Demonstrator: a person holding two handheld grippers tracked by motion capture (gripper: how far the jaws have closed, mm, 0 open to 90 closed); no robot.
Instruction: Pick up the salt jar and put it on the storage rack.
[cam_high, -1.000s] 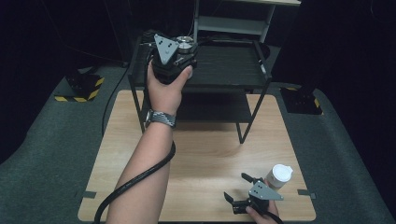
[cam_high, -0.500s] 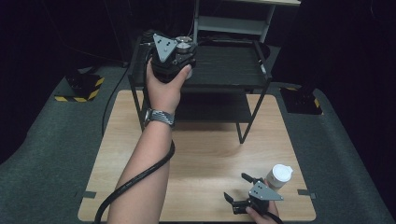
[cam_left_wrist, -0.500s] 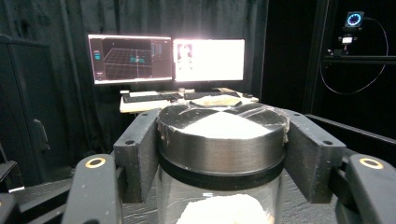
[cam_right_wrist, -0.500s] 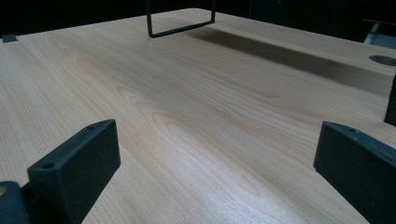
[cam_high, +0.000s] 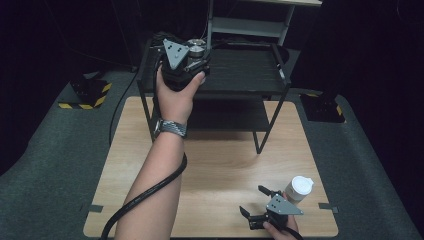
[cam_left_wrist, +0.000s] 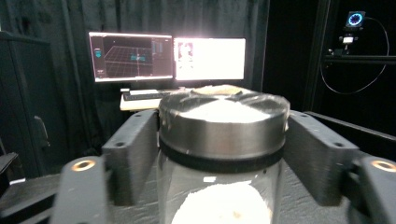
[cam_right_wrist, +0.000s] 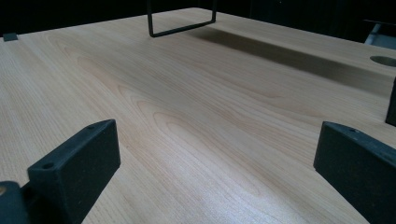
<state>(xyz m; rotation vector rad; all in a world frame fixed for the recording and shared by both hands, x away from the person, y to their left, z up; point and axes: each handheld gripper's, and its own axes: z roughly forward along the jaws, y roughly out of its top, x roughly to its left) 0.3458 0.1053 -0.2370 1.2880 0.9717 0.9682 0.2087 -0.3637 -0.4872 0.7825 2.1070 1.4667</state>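
A light wooden bench (cam_high: 220, 165) stands on grey carpet (cam_high: 60, 165), with a white-lidded bottle (cam_high: 299, 188) upright near its front right corner. Behind the rack, two lit monitors (cam_left_wrist: 168, 57) sit side by side above a keyboard (cam_left_wrist: 142, 95), against dark curtains. Yellow-and-black striped feet (cam_high: 87, 95) rest on the carpet at either side of the bench's far end.

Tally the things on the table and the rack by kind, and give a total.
Jars with a metal lid: 1
White-capped bottles: 1
Black racks: 1
Handheld tools: 2, left tool and right tool
Total: 5
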